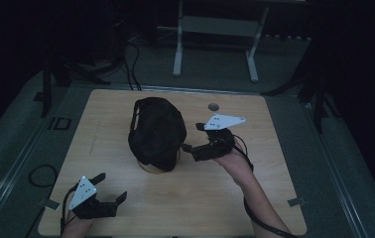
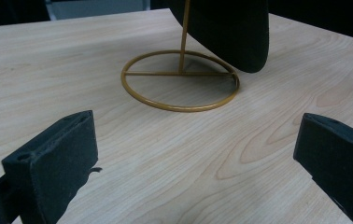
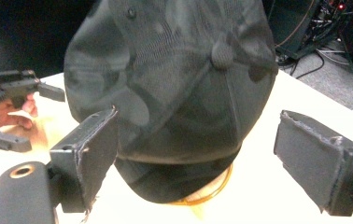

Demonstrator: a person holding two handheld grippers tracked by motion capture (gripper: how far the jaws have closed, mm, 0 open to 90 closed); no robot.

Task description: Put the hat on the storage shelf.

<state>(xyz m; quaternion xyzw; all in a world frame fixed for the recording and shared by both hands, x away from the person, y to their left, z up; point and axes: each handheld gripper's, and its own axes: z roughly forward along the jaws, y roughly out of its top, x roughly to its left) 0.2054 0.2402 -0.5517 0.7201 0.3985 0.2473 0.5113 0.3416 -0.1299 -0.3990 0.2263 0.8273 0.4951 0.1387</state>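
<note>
A black cap [image 1: 156, 131] hangs on a gold wire stand [image 1: 148, 170] in the middle of the wooden table [image 1: 215, 198]. My right gripper [image 1: 192, 137] is open just right of the cap, jaws pointing at it without touching. In the right gripper view the cap [image 3: 174, 84] sits between and beyond the jaws of that gripper [image 3: 198, 154], with the stand's ring [image 3: 214, 189] peeking out below. My left gripper [image 1: 112, 186] is open near the front left corner, holding nothing. Its own view shows the left gripper [image 2: 198, 154] facing the stand's ring [image 2: 179, 108] and the cap's lower edge [image 2: 230, 32].
A round cable hole [image 1: 214, 106] sits near the table's far edge. Behind the table stands a white desk frame [image 1: 215, 39], and cables [image 1: 131, 64] run on the dark floor. The left gripper [image 3: 20, 88] and a hand appear at the left of the right gripper view.
</note>
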